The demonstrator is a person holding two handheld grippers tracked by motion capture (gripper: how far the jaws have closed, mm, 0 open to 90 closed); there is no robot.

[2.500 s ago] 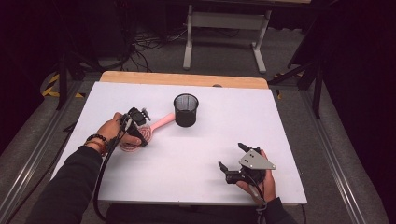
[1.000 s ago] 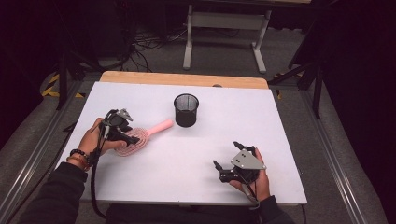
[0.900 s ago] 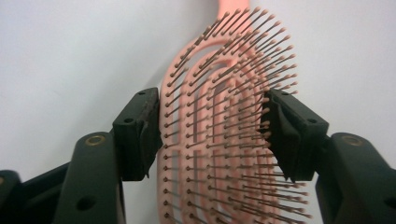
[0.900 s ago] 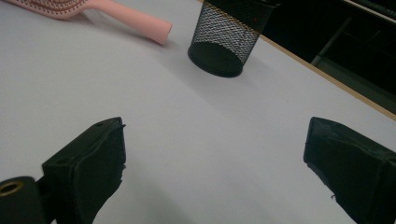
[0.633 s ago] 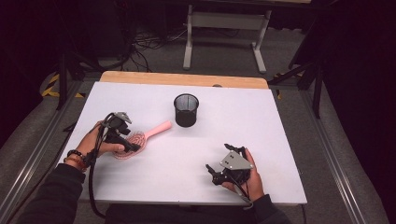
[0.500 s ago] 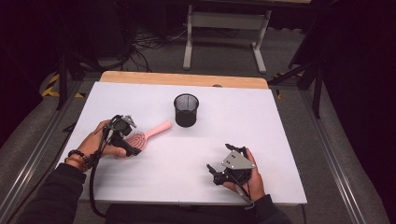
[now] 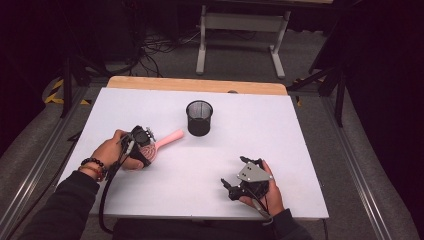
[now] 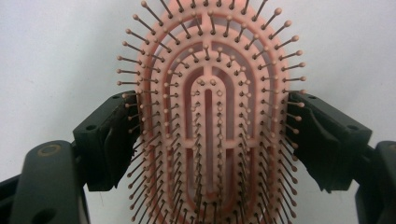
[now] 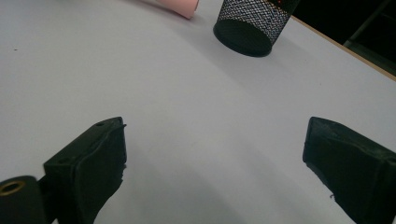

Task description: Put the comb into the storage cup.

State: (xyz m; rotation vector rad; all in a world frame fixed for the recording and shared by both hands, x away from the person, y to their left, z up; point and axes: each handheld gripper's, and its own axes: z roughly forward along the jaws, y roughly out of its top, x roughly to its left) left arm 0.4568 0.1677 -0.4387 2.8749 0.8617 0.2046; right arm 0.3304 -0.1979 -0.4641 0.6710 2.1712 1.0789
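A pink hairbrush [image 7: 169,138] lies bristles up on the white table [image 7: 280,130], its handle pointing toward a black mesh cup [image 7: 199,117]. My left gripper [image 7: 144,149] is down over the brush head. In the left gripper view the brush head [image 8: 208,70] sits between the jaws, which have just been closing. The left pad meets the rim, while a thin gap with bristles remains at the right pad. My right gripper [image 7: 234,172] rests near the front edge, open, with bare table between its jaws [image 9: 215,158]. The right gripper view also shows the handle tip [image 9: 180,7] and the cup [image 9: 252,23].
A wooden strip [image 7: 200,85] runs along the table's far edge. Metal rails [image 7: 40,160] flank the table on both sides. A grey stand [image 7: 240,30] and cables lie on the floor beyond.
My left hand has shifted right and lower, bringing its jaws down around the brush head. The right gripper has drifted slightly left. The brush and cup stay where they were.
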